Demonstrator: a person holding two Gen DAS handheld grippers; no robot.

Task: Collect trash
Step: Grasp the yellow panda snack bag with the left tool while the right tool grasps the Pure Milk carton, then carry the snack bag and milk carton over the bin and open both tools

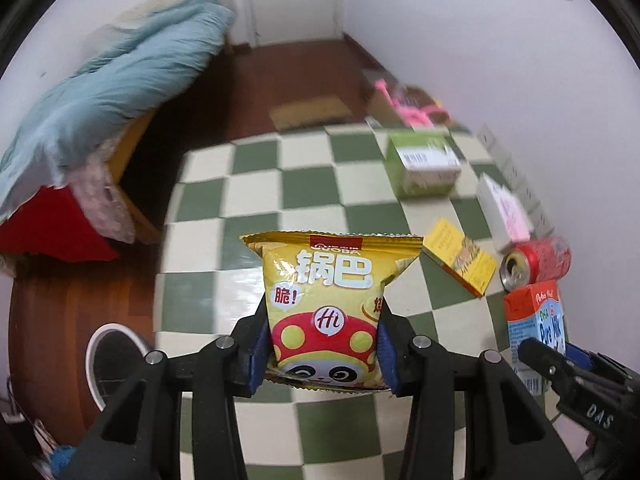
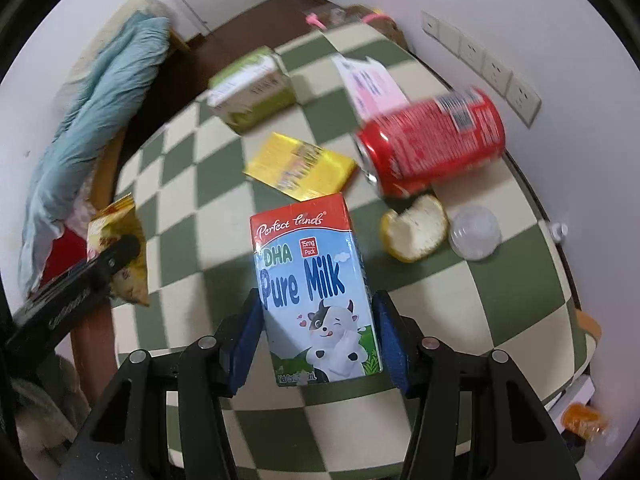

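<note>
My left gripper (image 1: 322, 344) is shut on a yellow snack bag (image 1: 326, 304) with a panda print, held above the green and cream checkered table (image 1: 304, 184). My right gripper (image 2: 316, 332) is shut on a Pure Milk carton (image 2: 316, 292), held upright above the table (image 2: 500, 280). The carton (image 1: 536, 320) and right gripper also show at the right of the left wrist view. The snack bag (image 2: 120, 248) and left gripper show at the left of the right wrist view.
On the table lie a red can (image 2: 436, 140), a yellow box (image 2: 300, 166), a green box (image 2: 252, 88), a pink and white box (image 2: 372, 84), a fruit peel (image 2: 416, 228) and a clear lid (image 2: 474, 232). A bin (image 1: 114, 360) stands on the floor at left, beside a bed (image 1: 104, 92).
</note>
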